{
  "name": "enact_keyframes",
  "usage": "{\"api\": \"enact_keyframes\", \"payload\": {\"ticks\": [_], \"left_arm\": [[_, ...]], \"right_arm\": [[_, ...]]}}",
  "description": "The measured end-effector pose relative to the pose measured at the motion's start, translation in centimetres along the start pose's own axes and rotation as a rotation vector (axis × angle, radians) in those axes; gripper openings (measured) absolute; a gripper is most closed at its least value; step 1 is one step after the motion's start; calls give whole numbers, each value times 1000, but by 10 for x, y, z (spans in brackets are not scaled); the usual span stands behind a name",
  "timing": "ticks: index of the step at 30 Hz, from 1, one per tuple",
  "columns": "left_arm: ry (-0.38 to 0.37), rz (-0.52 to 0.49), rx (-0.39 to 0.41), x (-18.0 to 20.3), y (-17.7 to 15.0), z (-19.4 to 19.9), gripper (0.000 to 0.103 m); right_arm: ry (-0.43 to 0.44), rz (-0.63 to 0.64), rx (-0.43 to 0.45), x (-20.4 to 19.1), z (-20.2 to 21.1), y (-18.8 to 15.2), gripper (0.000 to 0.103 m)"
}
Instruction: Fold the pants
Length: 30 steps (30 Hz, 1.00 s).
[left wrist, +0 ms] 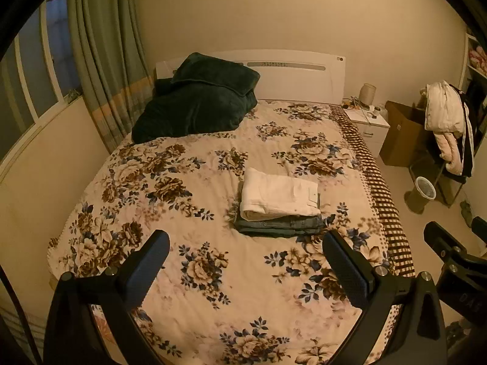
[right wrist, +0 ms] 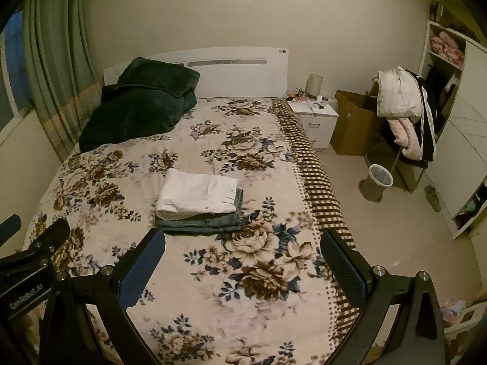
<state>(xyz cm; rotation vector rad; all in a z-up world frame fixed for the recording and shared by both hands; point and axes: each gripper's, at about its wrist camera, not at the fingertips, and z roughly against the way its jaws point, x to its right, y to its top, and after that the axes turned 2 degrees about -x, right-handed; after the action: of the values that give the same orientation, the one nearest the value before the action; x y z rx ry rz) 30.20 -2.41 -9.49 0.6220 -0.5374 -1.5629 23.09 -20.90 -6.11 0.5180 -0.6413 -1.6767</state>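
Hovering above the near end of the bed [left wrist: 188, 273], the left claw [left wrist: 245, 245] has its fingers spread wide apart and grips nothing. The right claw [right wrist: 242, 243] hangs likewise, fingers wide apart, empty, just to the right of the left one; each shows at the edge of the other's view.

Ahead of both claws, well clear of the fingertips, a stack of folded pants lies on the floral bedspread. White pants [left wrist: 278, 194] sit on top, folded into a neat rectangle. Blue jeans [left wrist: 280, 226] lie beneath, touching them, their edges showing along the near side and the right side. From the left claw the stack lies ahead and slightly right of centre; from the right claw it lies ahead and left of centre.

Farther ahead and to the left, a dark green blanket [left wrist: 194, 103] is heaped against the white headboard [left wrist: 298, 76]. Beyond the left of the bed hang green curtains [left wrist: 100, 60] beside a window.

To the right of the bed, past the checked border, stands a white nightstand [right wrist: 315, 121] carrying small items too small to identify. Beside it is a cardboard box [right wrist: 350, 124]. Farther right, a chair [right wrist: 404, 155] is draped with clothing, and a waste bin [right wrist: 377, 182] stands on the floor in front of it.
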Motion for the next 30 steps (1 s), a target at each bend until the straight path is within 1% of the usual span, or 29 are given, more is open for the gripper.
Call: {"api": "enact_keyframes", "payload": {"ticks": [17, 30], "left_arm": [[-7, 9, 10, 2, 0, 9, 103], [-7, 11, 15, 3, 1, 13, 103]], "right_arm": [[30, -6, 5, 2, 2, 5, 103], [36, -12, 5, 3, 6, 4, 103]]}}
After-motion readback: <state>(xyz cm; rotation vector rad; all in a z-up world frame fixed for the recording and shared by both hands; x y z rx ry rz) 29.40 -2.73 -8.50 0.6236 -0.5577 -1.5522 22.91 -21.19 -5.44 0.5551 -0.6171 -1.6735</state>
